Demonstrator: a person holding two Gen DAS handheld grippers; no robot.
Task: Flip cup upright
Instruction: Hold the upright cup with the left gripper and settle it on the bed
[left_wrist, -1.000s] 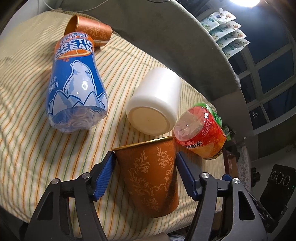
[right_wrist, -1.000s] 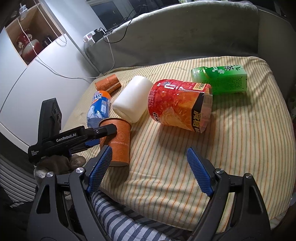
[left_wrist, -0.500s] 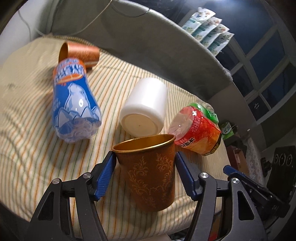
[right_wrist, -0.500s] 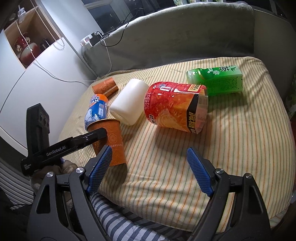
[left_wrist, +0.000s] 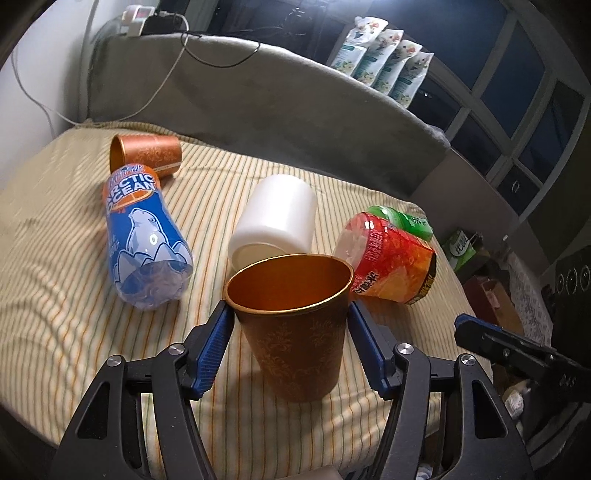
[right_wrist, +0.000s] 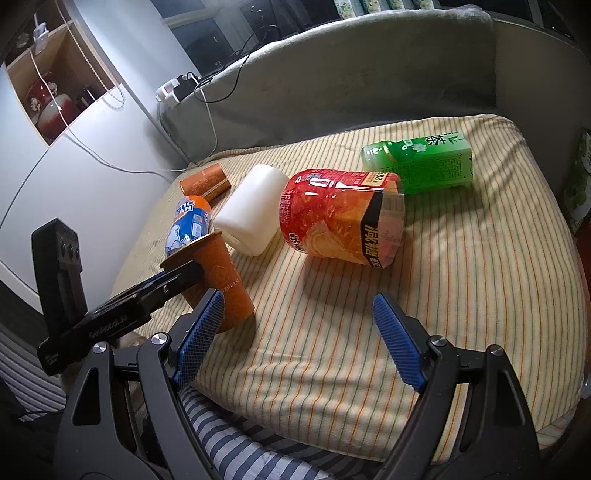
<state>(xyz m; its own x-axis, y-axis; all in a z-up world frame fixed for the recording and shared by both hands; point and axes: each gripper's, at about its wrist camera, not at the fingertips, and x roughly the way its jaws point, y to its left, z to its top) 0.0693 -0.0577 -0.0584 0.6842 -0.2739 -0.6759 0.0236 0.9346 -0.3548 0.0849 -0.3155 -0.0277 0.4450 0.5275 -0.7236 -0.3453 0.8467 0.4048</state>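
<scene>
Left tongs (left_wrist: 290, 326) clamp orange cup (left_wrist: 295, 325), mouth up | right tongs (right_wrist: 295, 328) wide, empty

- Blue bottle (left_wrist: 146, 236) lying on its side: "ARCTIC OCEAN" in white on the orange band.
- My left tongs' (right_wrist: 122, 317) arm: "GenRobot.AI" in white, partly blurred.
- Orange cup (right_wrist: 218, 280): letters ending "…HUAN" under a round emblem; the rest is hidden.
- Red tub (right_wrist: 340, 218): "凝糖" on the black band.
- Green carton (right_wrist: 424, 162): "茶"; price sticker unclear.
</scene>
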